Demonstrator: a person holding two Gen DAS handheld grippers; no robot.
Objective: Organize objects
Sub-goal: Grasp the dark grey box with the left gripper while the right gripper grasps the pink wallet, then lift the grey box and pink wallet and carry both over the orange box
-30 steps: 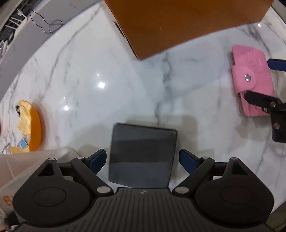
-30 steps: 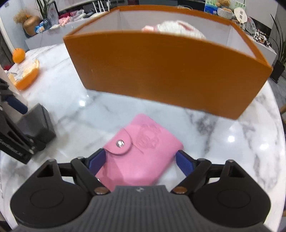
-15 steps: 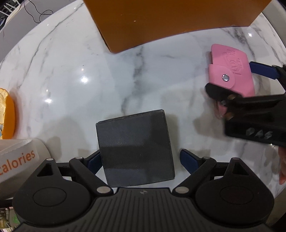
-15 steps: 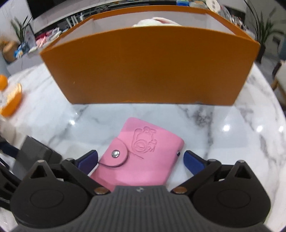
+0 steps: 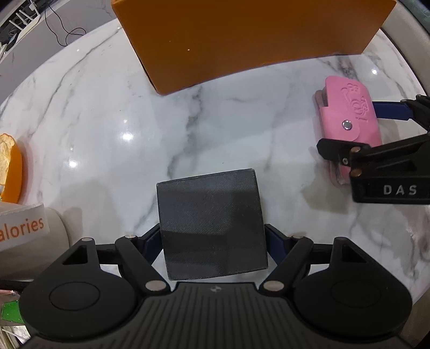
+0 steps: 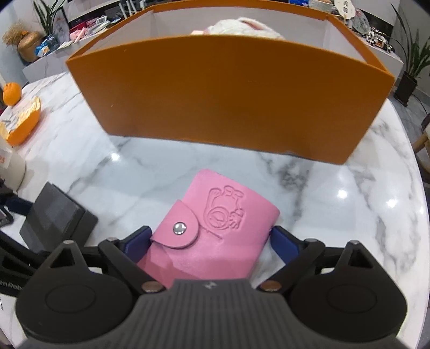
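Left gripper (image 5: 213, 239) clamps a square, woven-textured black box (image 5: 211, 222); right gripper (image 6: 209, 241) clasps an embossed pink leather wallet (image 6: 215, 228) on the glossy marble bench (image 5: 107, 120).

The orange box (image 5: 250, 37) is cut off by the top edge in the left wrist view. A white soft item (image 6: 242, 25) inside the box shows only above the front wall; its identity cannot be told. The pink wallet (image 6: 212, 228) has its near end hidden under the right gripper (image 6: 212, 241) body. A label (image 5: 21, 231) is cut off at the left edge and reads "alories".
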